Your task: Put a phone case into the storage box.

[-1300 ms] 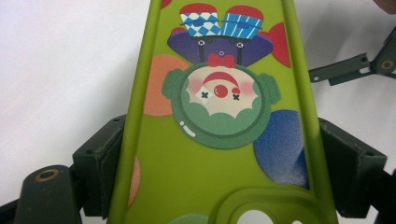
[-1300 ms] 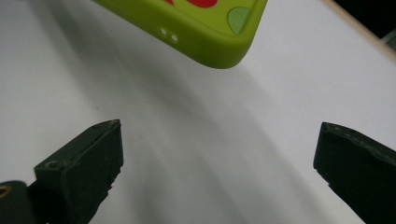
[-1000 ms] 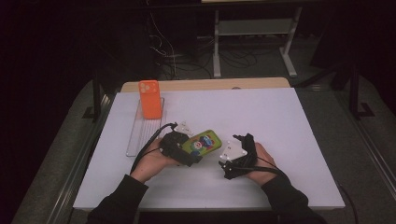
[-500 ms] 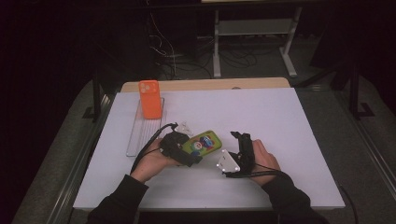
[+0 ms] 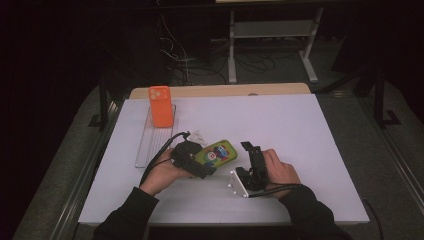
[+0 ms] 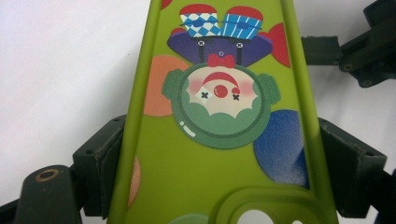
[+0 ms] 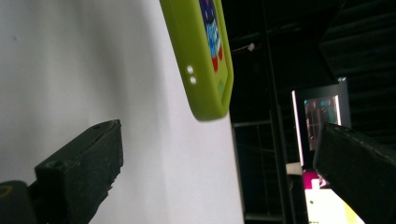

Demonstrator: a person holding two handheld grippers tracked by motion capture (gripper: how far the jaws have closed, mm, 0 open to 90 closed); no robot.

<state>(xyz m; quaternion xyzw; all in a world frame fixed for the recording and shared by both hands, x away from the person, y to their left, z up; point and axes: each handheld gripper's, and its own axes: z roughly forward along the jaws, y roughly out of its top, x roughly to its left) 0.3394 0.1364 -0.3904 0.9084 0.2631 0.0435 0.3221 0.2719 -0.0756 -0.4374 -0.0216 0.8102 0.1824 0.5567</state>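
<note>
A green phone case (image 5: 219, 151) with a clown picture is held a little above the white table (image 5: 300, 125) near the front middle. My left gripper (image 5: 205, 160) is shut on it. In the left gripper view the two black pads (image 6: 100, 161) press the case (image 6: 219, 140) on both long edges. My right gripper (image 5: 250, 152) lies on its side just right of the case, open, with nothing between its jaws. In the right gripper view (image 7: 219, 140) the case's corner (image 7: 201, 60) hangs ahead of the jaws, apart from them.
An orange phone (image 5: 161, 106) stands at the far end of a clear ridged tray (image 5: 150, 145) on the table's left side. A wooden strip (image 5: 225, 90) runs along the table's far edge. The right half of the table is bare white.
The right gripper has turned in the hand and shifted slightly, so its jaws now point toward the far side beside the case. The left gripper and the case have kept still.
</note>
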